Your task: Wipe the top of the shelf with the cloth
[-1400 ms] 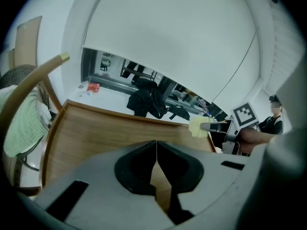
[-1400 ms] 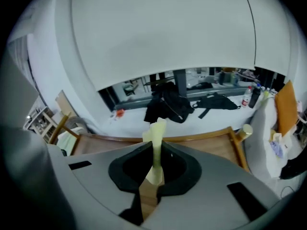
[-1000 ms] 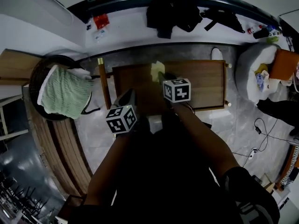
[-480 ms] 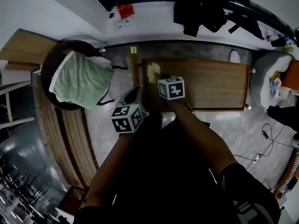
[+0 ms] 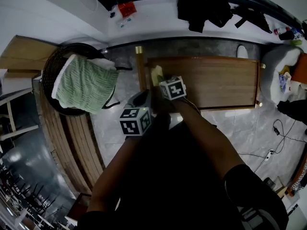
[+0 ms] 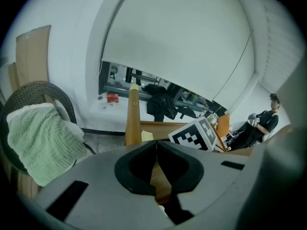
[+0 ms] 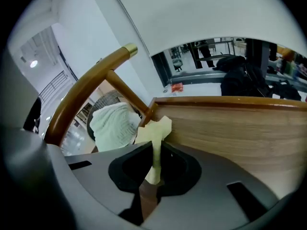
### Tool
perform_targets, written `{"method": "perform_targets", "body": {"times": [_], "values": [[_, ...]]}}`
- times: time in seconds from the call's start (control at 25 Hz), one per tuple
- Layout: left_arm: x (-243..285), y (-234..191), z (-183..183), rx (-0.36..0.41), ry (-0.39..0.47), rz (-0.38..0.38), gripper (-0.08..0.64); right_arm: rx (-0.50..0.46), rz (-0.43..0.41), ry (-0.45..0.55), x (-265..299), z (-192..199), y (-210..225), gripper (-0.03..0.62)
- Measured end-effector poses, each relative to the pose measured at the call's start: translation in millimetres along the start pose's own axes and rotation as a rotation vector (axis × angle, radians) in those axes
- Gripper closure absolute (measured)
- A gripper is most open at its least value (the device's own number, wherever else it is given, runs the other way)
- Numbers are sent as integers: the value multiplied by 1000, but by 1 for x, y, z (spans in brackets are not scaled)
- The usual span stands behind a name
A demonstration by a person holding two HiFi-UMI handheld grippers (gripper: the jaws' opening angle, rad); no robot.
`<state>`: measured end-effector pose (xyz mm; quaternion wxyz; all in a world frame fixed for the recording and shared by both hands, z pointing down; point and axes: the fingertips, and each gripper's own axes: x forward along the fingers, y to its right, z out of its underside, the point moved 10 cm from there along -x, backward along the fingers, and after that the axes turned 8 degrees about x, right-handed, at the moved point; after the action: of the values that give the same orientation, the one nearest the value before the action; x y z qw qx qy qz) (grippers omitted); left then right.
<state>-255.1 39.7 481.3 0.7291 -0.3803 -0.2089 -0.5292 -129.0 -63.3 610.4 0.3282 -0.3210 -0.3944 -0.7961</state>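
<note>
I see a rectangular brown wooden shelf top (image 5: 216, 83) with a low raised rim, standing on a grey marbled stone floor (image 5: 240, 128). A slanted wooden post with a brass cap (image 5: 139, 63) meets one end of it. A crumpled pale yellow cloth (image 5: 156, 74) rests on the wood in the corner just beside that post.
</note>
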Motion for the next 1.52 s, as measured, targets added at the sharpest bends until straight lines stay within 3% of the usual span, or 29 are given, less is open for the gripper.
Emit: {"method": "perform_targets", "body": {"times": [0.16, 0.4, 0.96, 1.52], "values": [[7, 8, -6, 2, 3, 9, 546, -49, -21, -46, 1, 6, 5, 548], [20, 29, -11, -8, 3, 11, 546, -101, 24, -55, -21, 3, 26, 548], [75, 90, 6, -10, -87, 30, 546, -70, 83, -56, -84, 9, 119, 548], [129, 162, 2, 33, -131, 108, 545, -49, 168, -71, -159, 20, 218, 548]]}}
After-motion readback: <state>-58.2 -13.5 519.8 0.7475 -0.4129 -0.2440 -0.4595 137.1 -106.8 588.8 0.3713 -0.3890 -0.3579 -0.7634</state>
